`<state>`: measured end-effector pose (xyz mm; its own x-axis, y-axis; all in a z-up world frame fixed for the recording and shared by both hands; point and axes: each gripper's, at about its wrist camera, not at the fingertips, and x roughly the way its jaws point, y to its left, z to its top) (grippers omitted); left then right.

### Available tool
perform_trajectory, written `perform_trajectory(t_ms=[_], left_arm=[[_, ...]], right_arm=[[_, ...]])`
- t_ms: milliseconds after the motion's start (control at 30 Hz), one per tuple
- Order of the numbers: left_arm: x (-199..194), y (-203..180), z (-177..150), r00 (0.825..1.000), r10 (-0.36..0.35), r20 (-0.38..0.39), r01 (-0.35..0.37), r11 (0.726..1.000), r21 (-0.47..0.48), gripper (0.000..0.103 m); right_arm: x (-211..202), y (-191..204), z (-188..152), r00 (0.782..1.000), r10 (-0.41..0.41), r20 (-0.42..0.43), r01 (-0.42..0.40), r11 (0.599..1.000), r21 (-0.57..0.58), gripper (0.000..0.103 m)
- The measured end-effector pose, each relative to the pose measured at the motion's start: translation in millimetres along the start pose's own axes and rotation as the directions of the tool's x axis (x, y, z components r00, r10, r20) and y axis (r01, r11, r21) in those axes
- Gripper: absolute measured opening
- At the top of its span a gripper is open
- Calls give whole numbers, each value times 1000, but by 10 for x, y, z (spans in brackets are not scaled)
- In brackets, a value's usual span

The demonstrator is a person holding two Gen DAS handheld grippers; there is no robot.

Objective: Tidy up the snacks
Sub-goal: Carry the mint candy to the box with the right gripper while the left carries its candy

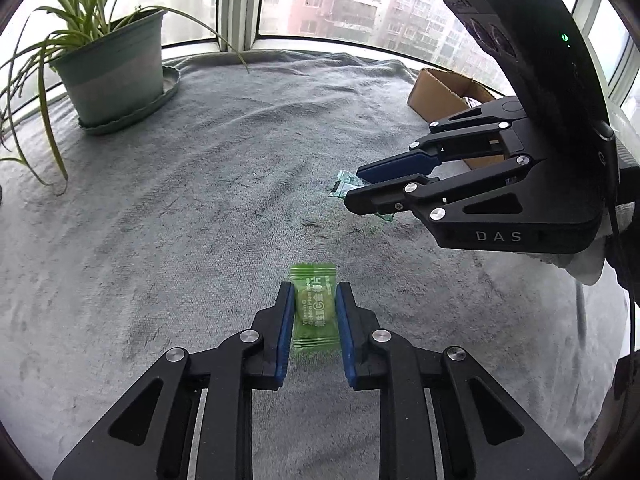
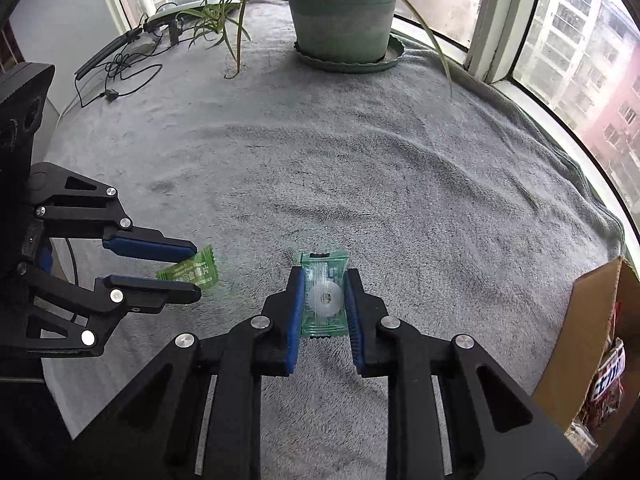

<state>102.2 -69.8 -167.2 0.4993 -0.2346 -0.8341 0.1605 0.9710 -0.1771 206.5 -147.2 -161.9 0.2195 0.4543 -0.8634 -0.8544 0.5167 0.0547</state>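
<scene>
My left gripper [image 1: 313, 294] is shut on a bright green candy packet [image 1: 313, 304], its blue pads pressing both long sides just above the grey blanket. In the right wrist view the same gripper [image 2: 196, 270] comes in from the left with that packet [image 2: 192, 272] sticking out past its tips. My right gripper [image 2: 324, 280] is shut on a clear green packet with a white ring candy inside [image 2: 325, 294]. The left wrist view shows the right gripper [image 1: 354, 188] at mid right, holding this packet [image 1: 344, 184] slightly above the blanket.
A grey blanket [image 2: 360, 152] covers the surface. An open cardboard box [image 2: 580, 344] with several snack packs stands at the right, also seen as the box [image 1: 444, 92]. A potted plant [image 2: 340, 12] on a saucer stands by the window. Cables [image 2: 120, 68] lie far left.
</scene>
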Motion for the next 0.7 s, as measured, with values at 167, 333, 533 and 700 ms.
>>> perform_trajectory(t_ms=[167, 333, 533, 700], left_arm=[[-104, -54, 91, 1000, -12, 29, 11, 1000, 23, 19], [-167, -141, 193, 998, -28, 54, 25, 998, 54, 19], [-211, -277, 378, 995, -63, 76, 56, 994, 96, 19], [-202, -472, 624, 988, -112, 105, 98, 986, 137, 19]], right_arm=[[-261, -54, -42, 998, -29, 49, 27, 998, 48, 20], [-555, -163, -108, 992, -64, 107, 52, 993, 111, 20], [-908, -382, -244, 977, -131, 169, 96, 976, 198, 20], [-1182, -640, -453, 958, -212, 192, 151, 945, 291, 20]])
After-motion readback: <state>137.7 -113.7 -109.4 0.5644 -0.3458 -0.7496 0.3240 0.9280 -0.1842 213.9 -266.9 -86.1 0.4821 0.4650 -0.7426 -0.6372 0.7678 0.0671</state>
